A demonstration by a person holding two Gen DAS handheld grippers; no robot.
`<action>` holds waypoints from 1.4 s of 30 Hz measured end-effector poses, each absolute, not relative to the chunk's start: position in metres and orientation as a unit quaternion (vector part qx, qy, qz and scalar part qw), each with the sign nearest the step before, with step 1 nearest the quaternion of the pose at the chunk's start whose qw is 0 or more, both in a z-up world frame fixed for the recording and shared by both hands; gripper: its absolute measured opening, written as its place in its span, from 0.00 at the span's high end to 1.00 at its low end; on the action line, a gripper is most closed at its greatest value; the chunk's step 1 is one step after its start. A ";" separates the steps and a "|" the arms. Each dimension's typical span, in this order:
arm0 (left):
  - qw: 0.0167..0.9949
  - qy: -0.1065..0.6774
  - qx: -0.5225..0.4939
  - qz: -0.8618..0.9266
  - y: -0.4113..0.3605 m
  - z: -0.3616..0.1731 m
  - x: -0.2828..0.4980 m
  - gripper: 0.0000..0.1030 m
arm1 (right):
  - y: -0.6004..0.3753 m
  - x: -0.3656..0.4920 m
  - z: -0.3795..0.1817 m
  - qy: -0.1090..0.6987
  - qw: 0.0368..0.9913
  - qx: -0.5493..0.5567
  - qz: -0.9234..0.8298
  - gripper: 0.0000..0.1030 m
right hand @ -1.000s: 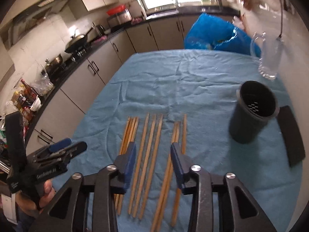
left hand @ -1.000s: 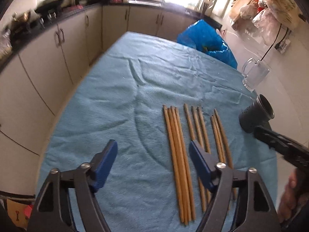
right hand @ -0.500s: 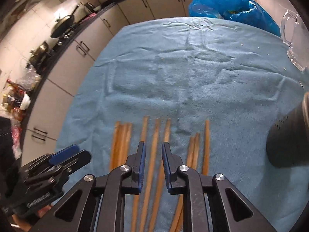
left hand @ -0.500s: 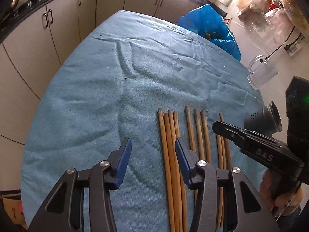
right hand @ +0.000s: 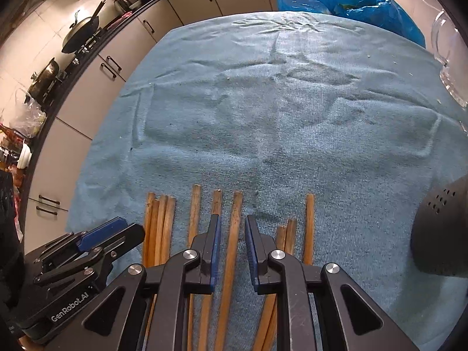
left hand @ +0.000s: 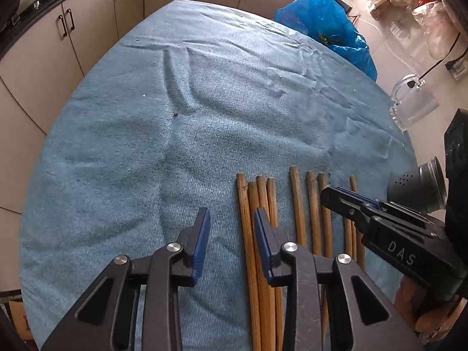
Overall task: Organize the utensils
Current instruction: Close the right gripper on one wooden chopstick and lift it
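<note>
Desk (left hand: pixel 117 146) w/ blue towel fills both views, wrinkled toward 12 o'clock. Kitchen cabinets (left hand: pixel 96 29) behind at 10–11 o'clock, blue plastic bag (left hand: pixel 321 20) at far edge ~1 o'clock, clear glass mug (left hand: pixel 415 105) at 2 o'clock in the left wrist view.

Dark perforated utensil holder (right hand: pixel 441 231) sits on the towel at 3–4 o'clock in the right wrist view, well apart from the sticks.

Chopsticks (left hand: pixel 295 201): wooden, lying flat in a rough parallel row on the near part of the towel, ends pointing to 12 o'clock. Grouped: tight bundle of four at the left side, three spaced ones mid, a few more at the right side.

Left tongs (left hand: pixel 232 231): jaws apart, nothing between them but towel; right finger overlaps the four-stick bundle, contact w/ the sticks can't tell. Hovering/resting height can't tell either.

Right tongs (right hand: pixel 231 242): jaws apart, narrow gap, straddling one chopstick (right hand: pixel 234 234) of the mid group. Pads sit either side w/ visible gaps, not clamped. From the left wrist view the right tongs come in from 3 o'clock over the mid/right sticks.
</note>
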State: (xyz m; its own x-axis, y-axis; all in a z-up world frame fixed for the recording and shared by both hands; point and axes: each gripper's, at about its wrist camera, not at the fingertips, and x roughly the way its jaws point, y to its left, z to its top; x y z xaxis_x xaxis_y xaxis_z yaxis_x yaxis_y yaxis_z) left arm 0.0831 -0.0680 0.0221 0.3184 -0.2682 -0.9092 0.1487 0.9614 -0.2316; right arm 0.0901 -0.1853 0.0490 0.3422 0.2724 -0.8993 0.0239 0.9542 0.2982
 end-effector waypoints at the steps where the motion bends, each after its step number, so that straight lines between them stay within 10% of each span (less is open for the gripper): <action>1: 0.810 0.570 -0.049 -0.128 -0.070 0.021 0.085 0.72 | -0.184 0.092 0.048 0.569 0.809 0.127 0.075 0.82; 25: 0.823 0.561 -0.002 -0.092 -0.082 0.018 0.102 0.72 | -0.176 0.105 0.043 0.583 0.808 0.072 0.041 0.83; 29: 0.830 0.553 0.006 -0.073 -0.079 0.018 0.100 0.91 | -0.167 0.106 0.044 0.582 0.810 0.047 0.048 0.86; 42: 0.883 0.440 -0.066 -0.147 -0.048 0.091 0.036 0.93 | -0.191 0.046 0.119 0.461 0.870 0.121 0.122 0.92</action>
